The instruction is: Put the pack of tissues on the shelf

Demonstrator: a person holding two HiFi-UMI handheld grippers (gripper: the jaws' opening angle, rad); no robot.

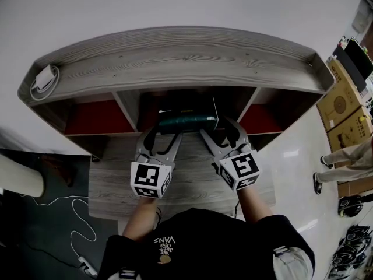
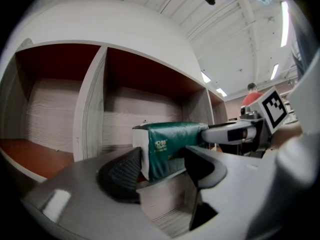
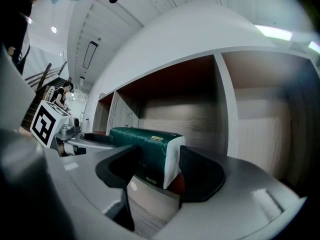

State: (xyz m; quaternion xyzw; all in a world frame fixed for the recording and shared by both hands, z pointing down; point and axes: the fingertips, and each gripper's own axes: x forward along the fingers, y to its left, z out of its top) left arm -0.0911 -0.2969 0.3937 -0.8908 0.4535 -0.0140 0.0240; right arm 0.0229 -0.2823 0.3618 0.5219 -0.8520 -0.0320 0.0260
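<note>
Head view: you hold the green plastic pack of tissues (image 1: 186,121) crosswise at the mouth of the middle compartment of the grey wood-grain shelf unit with red compartment floors (image 1: 175,57), which stands on the grey wood-grain desk (image 1: 195,185). Your left gripper (image 1: 163,134) takes the pack's left end and your right gripper (image 1: 223,132) its right end. From above, the jaws' contact with the pack is hard to read. Left gripper view settles it: left gripper (image 2: 162,166) jaws partly closed and pressed on the pack (image 2: 172,139), one ribbed dark pad on the white end face, the other jaw on the green wrap; your right gripper (image 2: 235,132) reaches in from the far side. Right gripper view mirrors this: right gripper (image 3: 157,166) jaws clamped across the pack (image 3: 145,144) near its white folded end, a patch of red floor showing just under that end, left gripper (image 3: 75,136) beyond. No view shows whether the pack touches the red floor. Only the head view shows the white coiled cable with plug (image 1: 44,79) on the shelf top's left end, the brown cardboard boxes (image 1: 341,104) and a person's legs (image 1: 347,156) off to the right.
</note>
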